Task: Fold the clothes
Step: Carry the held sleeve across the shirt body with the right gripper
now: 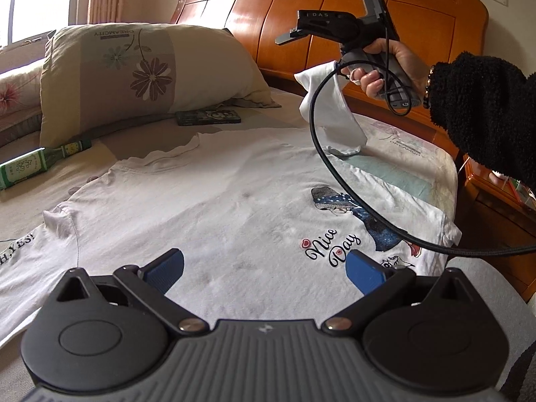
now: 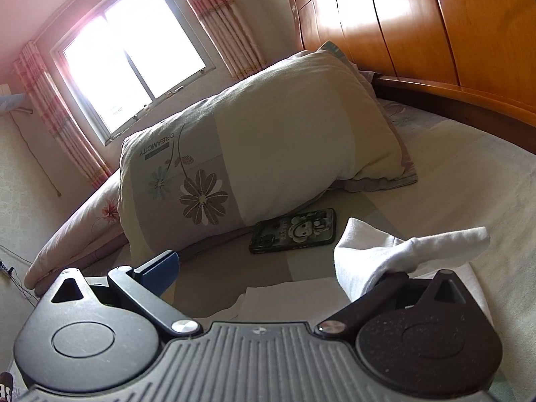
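Note:
A white T-shirt (image 1: 207,201) with a "Nice Day" print lies spread flat on the bed. My left gripper (image 1: 264,269) hovers low over its near part, open, with nothing between the blue pads. A hand in a black fleece sleeve holds my right gripper (image 1: 284,37) up by the headboard, above the shirt's far right corner. One white sleeve (image 1: 335,114) is lifted off the bed below it. In the right wrist view the right gripper (image 2: 278,264) stands wide open, and the sleeve (image 2: 385,251) drapes over its right finger and hides that pad.
A floral pillow (image 1: 134,70) leans at the back left with a dark phone (image 1: 207,117) in front of it. A green bottle (image 1: 33,164) lies at the left. The wooden headboard (image 1: 335,10) runs behind, a nightstand (image 1: 495,201) stands right, and a black cable (image 1: 335,167) arcs over the shirt.

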The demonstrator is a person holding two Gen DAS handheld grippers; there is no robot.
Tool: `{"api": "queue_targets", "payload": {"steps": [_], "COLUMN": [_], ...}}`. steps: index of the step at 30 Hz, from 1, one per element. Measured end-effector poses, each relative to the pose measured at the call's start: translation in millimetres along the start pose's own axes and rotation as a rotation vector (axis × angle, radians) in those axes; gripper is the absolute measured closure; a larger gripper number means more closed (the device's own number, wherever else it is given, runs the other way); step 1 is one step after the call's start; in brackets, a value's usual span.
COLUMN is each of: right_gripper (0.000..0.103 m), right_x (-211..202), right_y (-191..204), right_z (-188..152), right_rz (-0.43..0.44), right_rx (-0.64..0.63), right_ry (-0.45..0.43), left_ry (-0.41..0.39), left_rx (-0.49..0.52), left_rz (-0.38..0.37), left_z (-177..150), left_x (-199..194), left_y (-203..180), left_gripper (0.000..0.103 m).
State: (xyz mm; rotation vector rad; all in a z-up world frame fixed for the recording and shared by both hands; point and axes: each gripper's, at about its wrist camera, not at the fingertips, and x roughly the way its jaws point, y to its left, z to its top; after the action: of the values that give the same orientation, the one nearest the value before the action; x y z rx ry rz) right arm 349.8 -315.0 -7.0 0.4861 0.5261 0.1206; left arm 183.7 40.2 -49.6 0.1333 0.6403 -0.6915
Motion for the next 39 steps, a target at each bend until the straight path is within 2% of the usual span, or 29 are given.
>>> {"api": "queue_targets", "payload": {"steps": [4,16,27,31,39], "right_gripper": [0.000,0.000,0.000,0.000,0.000], "right_x": [15.6,53.3,81.2,91.3,110.5], "right_y": [24.5,91.1,117.8,131.5,157.7], "right_z": [-6.3,-28.1,-64.2,-81.1,-112.6], "right_rz": [0.022,0.106,0.104,0.097,0.151], "right_rx": [-0.032,-0.121,-0.161,-0.216,-0.278], "right_ry": [0.026,0.101,0.099,0.092,0.127], "left_ry": [0.005,0.063,0.103,0.114,0.136], "left_rx": [-0.021,0.015,0.027,0.031,0.030], "left_rz": [0.017,0.078,0.094,0.090,0.080], "left_z": [-3.8,-17.7,-21.9,-21.2,-20.8], "left_x": [-2.3,-0.7,9.7,14.3,24.3], "left_y": [7.7,10.4,9.8,7.7,2.9], "left_gripper": [0.001,0.001,0.001,0.001,0.001]}}
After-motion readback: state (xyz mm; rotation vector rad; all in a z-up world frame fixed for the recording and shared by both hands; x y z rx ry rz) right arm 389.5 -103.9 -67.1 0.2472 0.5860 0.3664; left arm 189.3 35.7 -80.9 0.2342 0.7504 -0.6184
